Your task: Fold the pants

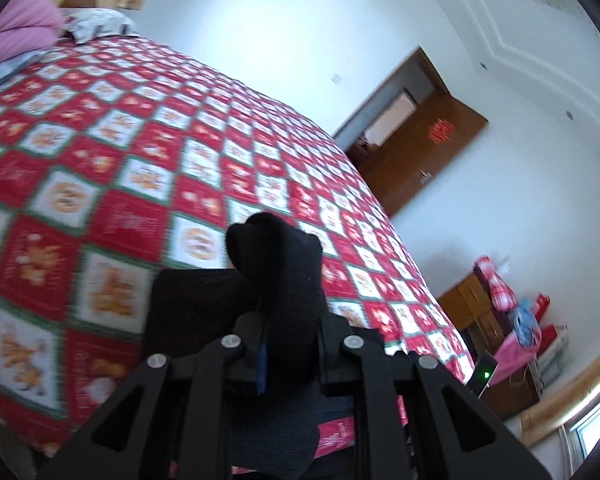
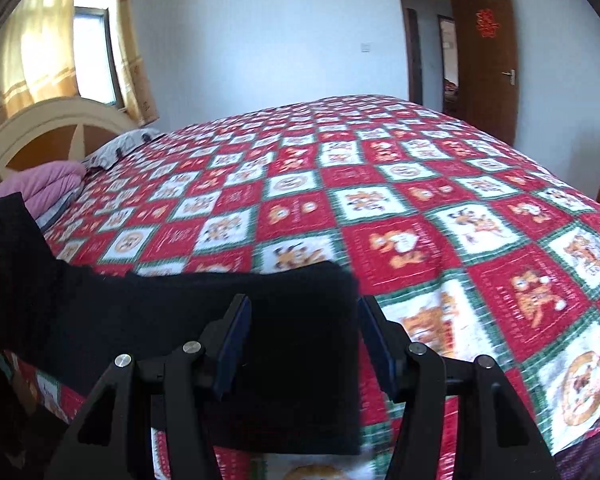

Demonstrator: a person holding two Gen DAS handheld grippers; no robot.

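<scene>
The left gripper [image 1: 288, 320] is clamped on a bunched corner of the black pants [image 2: 292, 344], lifted off the bed [image 2: 420, 208]. The right gripper [image 2: 304, 340] has its fingers apart, straddling the pants' far edge; close it there, then carry both corners over evenly.

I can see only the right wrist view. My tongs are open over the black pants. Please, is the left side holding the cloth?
Observer: Yes. The left tongs are shut on a bunched part of the black pants, which sticks up past the fingers.
Operator: Is that part lifted from the bed?
Observer: It stands above the red checkered quilt; a flat black part lies on the quilt to its left.
Operator: Anything beside the bed on that side?
Observer: A wooden cabinet piled with coloured bags stands by the wall.
</scene>
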